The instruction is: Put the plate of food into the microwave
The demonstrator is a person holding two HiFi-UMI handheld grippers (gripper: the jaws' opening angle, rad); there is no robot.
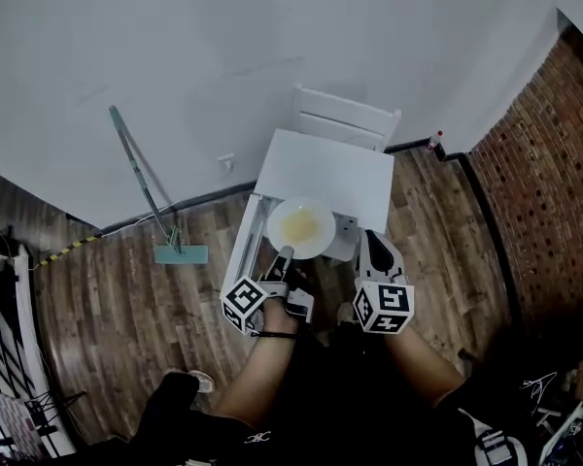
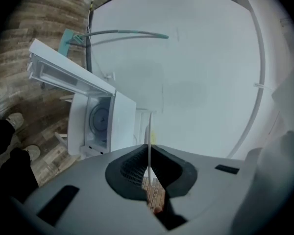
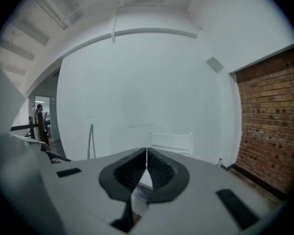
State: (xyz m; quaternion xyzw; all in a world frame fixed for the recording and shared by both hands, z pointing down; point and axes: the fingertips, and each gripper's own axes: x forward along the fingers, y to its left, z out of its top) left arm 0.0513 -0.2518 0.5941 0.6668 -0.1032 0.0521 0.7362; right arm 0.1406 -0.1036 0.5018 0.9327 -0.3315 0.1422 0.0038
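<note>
A white plate (image 1: 300,227) with yellow food hangs level in front of the white microwave (image 1: 325,175). My left gripper (image 1: 285,255) is shut on its near rim. In the left gripper view the plate (image 2: 149,131) shows edge-on as a thin white line clamped between the black pads of that gripper (image 2: 148,153). The microwave (image 2: 118,124) stands beyond with its door (image 2: 63,75) swung open and the glass turntable (image 2: 99,117) showing inside. My right gripper (image 1: 372,241) hovers just right of the plate; its jaws (image 3: 146,161) are shut, with nothing between them.
A white chair (image 1: 345,116) stands behind the microwave against the white wall. A mop (image 1: 151,197) leans on the wall at the left. A small bottle (image 1: 434,141) stands by the brick wall (image 1: 539,163) at the right. The floor is wood.
</note>
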